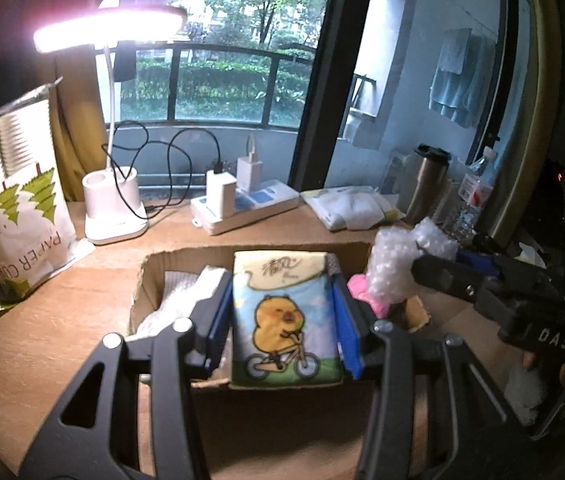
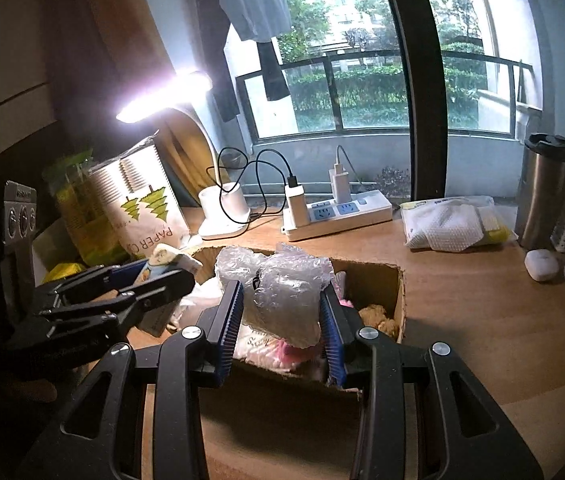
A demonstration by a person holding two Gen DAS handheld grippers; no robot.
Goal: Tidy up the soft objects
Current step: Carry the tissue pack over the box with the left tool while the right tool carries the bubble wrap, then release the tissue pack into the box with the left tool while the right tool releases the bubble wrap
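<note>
Tissue pack (image 1: 286,316) w/ a cartoon print sits pinched between the left gripper (image 1: 282,316) pads, held over the cardboard box (image 1: 144,280) on the desk (image 1: 94,280). Right gripper (image 2: 280,312) is clamped on a wad of bubble wrap (image 2: 282,280), also above the box, toward its right side. Both loads look light & squashy: the pack should give under pressure but keep its slab shape, so a grip across the long sides near mid-length seems best. Bubble wrap is slick, springy, prob. slips if pinched at an edge; take it through the bulk. Inside the box: white padding (image 1: 180,292) at left, something pink (image 1: 362,286) at right. Neither item fragile; a drop into the box looks low-risk.
</note>
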